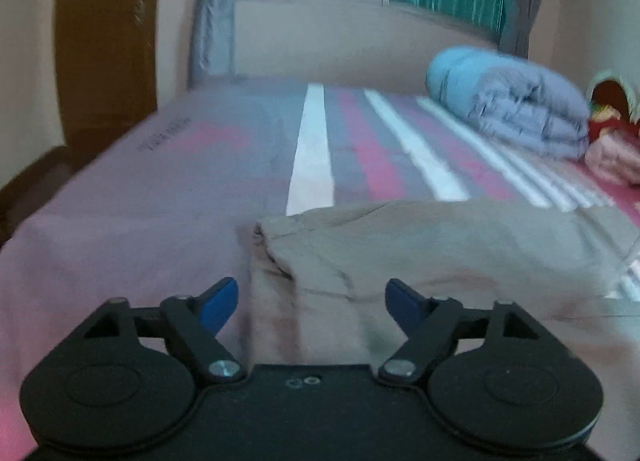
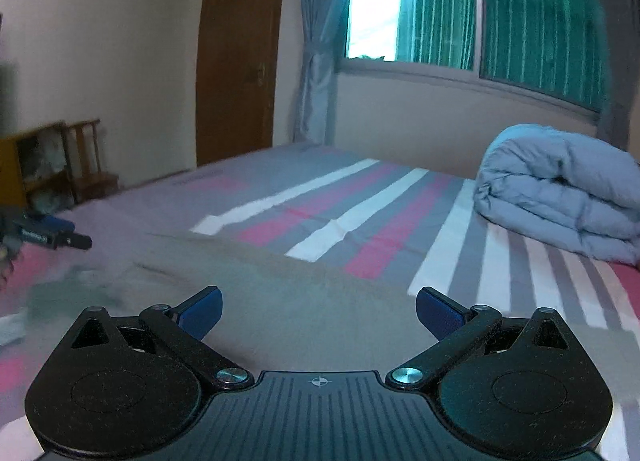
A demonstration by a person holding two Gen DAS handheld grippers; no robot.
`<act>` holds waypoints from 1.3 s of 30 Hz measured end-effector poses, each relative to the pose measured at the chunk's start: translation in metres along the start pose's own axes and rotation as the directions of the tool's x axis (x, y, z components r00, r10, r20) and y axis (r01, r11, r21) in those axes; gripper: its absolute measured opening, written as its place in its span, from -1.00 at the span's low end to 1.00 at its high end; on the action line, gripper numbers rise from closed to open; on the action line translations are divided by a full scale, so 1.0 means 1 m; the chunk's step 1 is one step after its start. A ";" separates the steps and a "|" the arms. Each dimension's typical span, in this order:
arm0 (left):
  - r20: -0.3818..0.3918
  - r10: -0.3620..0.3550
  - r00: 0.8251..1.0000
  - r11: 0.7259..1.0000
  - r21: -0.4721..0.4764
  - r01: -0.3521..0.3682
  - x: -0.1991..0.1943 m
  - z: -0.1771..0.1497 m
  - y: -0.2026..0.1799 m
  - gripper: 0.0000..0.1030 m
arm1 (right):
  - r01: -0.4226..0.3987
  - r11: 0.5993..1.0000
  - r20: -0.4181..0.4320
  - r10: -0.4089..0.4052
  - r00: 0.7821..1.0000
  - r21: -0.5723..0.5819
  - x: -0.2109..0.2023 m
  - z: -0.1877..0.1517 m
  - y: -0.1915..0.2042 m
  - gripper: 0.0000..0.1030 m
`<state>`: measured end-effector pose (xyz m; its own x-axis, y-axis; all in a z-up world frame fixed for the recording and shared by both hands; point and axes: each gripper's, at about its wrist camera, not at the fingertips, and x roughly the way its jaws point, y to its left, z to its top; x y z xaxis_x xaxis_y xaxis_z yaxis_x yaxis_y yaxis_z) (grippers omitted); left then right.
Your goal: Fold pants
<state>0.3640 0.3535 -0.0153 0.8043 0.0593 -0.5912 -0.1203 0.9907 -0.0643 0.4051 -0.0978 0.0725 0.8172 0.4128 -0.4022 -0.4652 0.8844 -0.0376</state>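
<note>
Beige pants (image 1: 440, 245) lie flat on the striped bed sheet (image 1: 312, 149), their bunched end pointing left. My left gripper (image 1: 312, 289) hovers low over that end, blue pads apart, the cloth lying beneath the gap and untouched by the pads. In the right wrist view the pants (image 2: 280, 281) spread as a blurred beige patch under my right gripper (image 2: 320, 297), which is open wide with nothing between its fingers. The left gripper (image 2: 60, 235) also shows at that view's far left edge.
A folded blue-grey duvet (image 2: 560, 189) sits on the bed at the right, with red and pink bedding (image 1: 612, 149) beyond it. A brown door (image 2: 236, 61), a curtained window (image 2: 480, 9) and low wooden furniture (image 2: 52, 165) lie past the bed's far and left edges.
</note>
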 end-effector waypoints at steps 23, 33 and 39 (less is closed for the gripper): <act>-0.097 -0.202 0.975 0.973 0.090 0.210 0.136 0.049 0.047 -0.47 | -0.255 0.964 -0.376 0.209 0.903 -0.078 0.259 0.001 -0.078 -0.92; 0.110 -0.303 0.947 0.916 0.310 0.257 -0.003 0.041 0.037 -0.56 | -0.203 0.947 -0.155 0.168 0.973 -0.248 0.069 0.030 -0.023 -0.92; 0.112 -0.316 0.942 0.895 0.364 0.257 -0.070 -0.018 0.023 -0.56 | -0.161 0.929 -0.100 0.135 0.986 -0.333 -0.029 -0.013 0.045 -0.92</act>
<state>0.2938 0.3703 0.0101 0.8609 -0.2431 -0.4469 0.3106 0.9469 0.0833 0.3560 -0.0733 0.0703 0.7089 0.5047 -0.4926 -0.6770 0.6827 -0.2748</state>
